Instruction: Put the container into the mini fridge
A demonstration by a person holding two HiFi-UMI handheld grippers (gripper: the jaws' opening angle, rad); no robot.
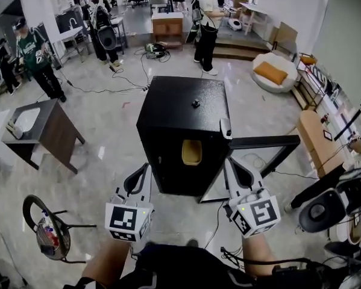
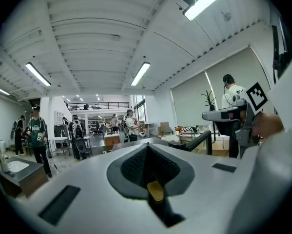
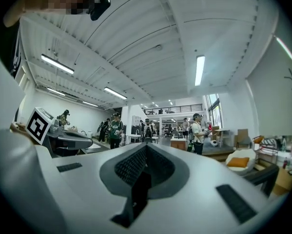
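Observation:
The black mini fridge stands on the floor ahead in the head view, its door swung open to the right. Inside the dark opening sits the yellow container; a sliver of the container also shows low between the jaws in the left gripper view. My left gripper hangs just before the fridge's lower left front, and my right gripper is near the open door's hinge side. Both are shut and hold nothing: in each gripper view the dark pads meet along a line.
A grey sink table stands at the left, a chair with a bag at the lower left. An office chair and shelving crowd the right. Cables trail across the floor; several people stand at the back.

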